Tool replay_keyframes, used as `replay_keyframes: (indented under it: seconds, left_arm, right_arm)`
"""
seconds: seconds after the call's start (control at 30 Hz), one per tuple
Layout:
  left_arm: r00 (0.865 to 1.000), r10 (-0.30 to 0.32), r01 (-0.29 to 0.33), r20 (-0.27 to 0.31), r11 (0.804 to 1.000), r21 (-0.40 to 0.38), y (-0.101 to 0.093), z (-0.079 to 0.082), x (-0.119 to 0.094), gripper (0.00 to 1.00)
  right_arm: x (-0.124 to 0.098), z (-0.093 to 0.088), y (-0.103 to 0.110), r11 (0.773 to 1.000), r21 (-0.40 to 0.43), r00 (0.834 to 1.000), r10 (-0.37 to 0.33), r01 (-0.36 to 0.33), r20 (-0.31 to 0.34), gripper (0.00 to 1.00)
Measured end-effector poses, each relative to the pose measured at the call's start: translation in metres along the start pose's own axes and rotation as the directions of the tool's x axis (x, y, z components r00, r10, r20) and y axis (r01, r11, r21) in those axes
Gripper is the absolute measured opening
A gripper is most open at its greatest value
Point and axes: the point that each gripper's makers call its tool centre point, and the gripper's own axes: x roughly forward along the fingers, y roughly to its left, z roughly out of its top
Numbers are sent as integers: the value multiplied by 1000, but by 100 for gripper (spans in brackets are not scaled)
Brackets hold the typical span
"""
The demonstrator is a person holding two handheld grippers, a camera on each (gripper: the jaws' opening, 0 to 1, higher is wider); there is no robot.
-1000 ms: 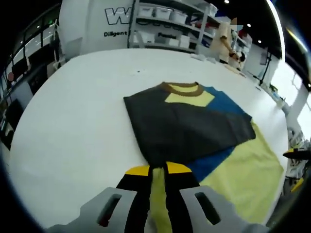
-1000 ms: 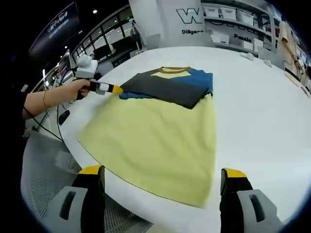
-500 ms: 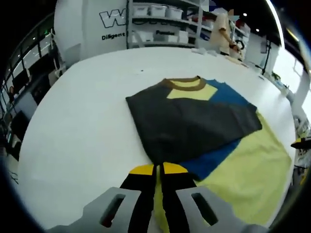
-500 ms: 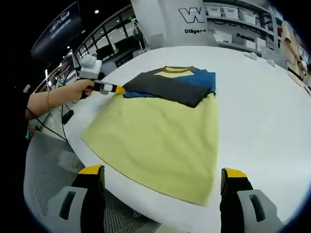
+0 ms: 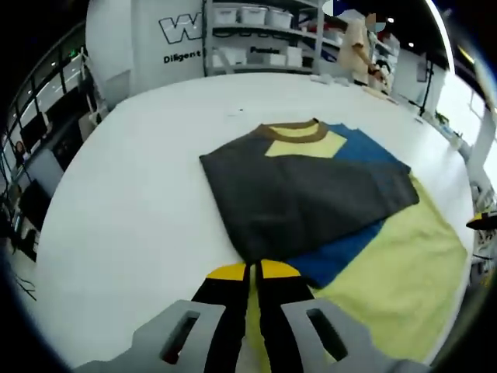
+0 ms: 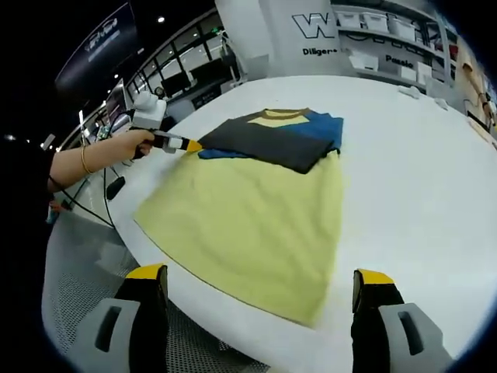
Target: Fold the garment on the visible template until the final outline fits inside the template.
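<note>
Garment (image 5: pixel 311 194) first: in the left gripper view it is a shirt with a dark grey fold on top, blue under it, a brown collar and a yellow patch at the neck. It lies on a big white table (image 5: pixel 124 202). Its near corner comes right down to the tips of the left gripper (image 5: pixel 254 273). The two yellow-tipped black jaws are pressed almost together, with just a thin slit between them. A bit of yellow cloth (image 5: pixel 404 272) shows in that slit, so the jaws seem to pinch the yellow sheet that lies under the shirt, though I cannot be sure. On the far wall there is a big "W" and a word that starts "Diligent". The words on the shelf boxes are too small to read.

In the right gripper view the shirt (image 6: pixel 272 138) lies far across the table (image 6: pixel 419 179), at the far end of the yellow sheet (image 6: pixel 248 225). The right gripper (image 6: pixel 255 289) has its jaws wide apart with nothing between them. They sit at the near edge of the table, well away from the shirt. A hand (image 6: pixel 132 144) holds the other gripper (image 6: pixel 190 145), and its yellow tip touches the shirt's left corner. The wall shows "W" and "Diligen".
</note>
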Motion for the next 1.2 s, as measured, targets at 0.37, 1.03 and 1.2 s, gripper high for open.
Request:
replay_keyframes:
  seconds: [0.37, 1.03, 1.2]
  left_arm:
    - [1000, 23, -23, -14, 1000, 8, 20, -4, -4, 1]
    - [996, -18, 17, 86, 1000, 10, 15, 9, -40, 57]
    - [993, -40, 39, 111, 999, 13, 9, 9, -50, 79]
  right_arm:
    - [1, -1, 2, 1000, -7, 1000, 4, -4, -7, 96]
    - [2, 11, -1, 1000, 7, 1000, -14, 13, 21, 99]
    - [4, 13, 1, 1000, 1, 1000, -10, 10, 22, 99]
